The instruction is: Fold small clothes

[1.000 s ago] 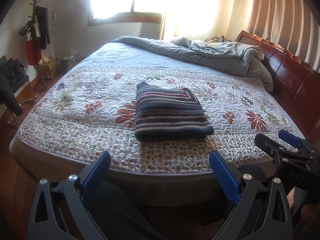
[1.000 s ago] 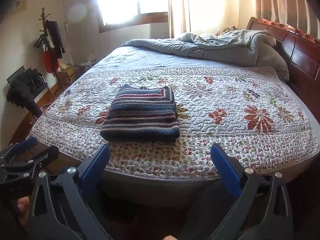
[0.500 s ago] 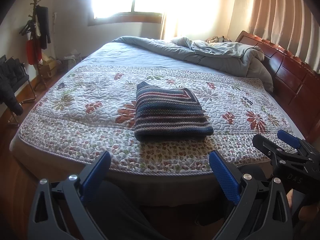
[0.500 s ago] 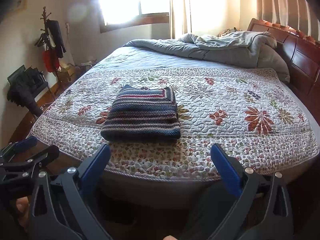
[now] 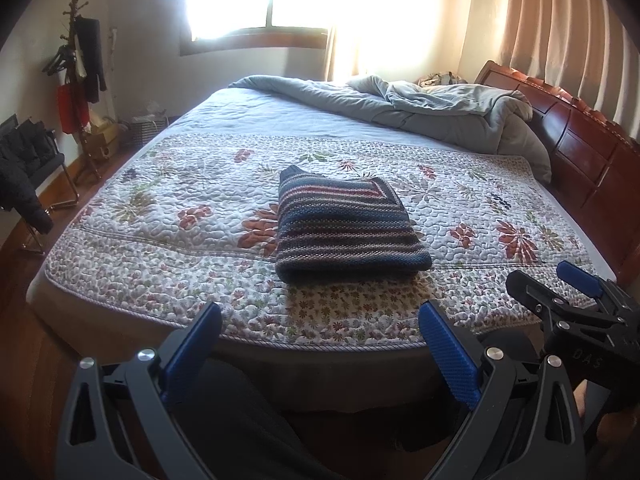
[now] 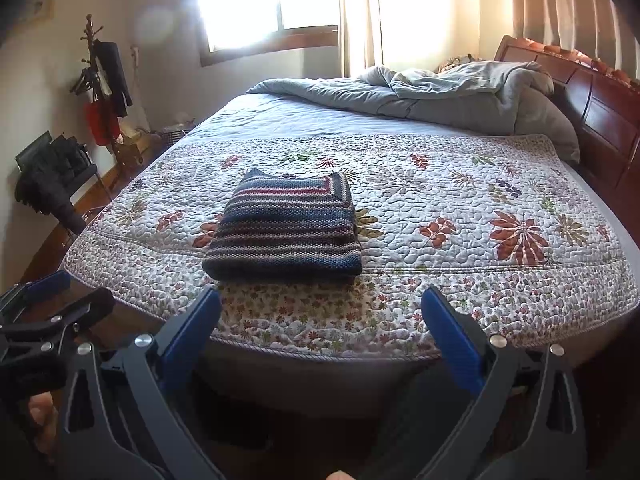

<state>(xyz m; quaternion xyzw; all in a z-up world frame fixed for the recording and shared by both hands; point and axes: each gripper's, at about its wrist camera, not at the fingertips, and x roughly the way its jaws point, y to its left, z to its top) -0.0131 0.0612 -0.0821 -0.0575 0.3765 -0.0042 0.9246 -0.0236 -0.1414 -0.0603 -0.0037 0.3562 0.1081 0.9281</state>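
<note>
Knitted striped sweater [image 5: 344, 228] lies folded at twelve o'clock; both tools, left [image 5: 320, 344] and right [image 6: 320, 324], gape wide, empty, and a careless nudge could undo it.

left hand-held gripper [image 5: 320, 326] spread wide, right hand-held gripper [image 6: 320, 312] likewise

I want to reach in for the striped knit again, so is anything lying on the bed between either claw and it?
Nothing visible does. Only bare floral quilt lies between the open right claw and the folded striped knit, and likewise between the open left claw and the knit in the left view. The rumpled grey duvet lies well behind it.
</note>
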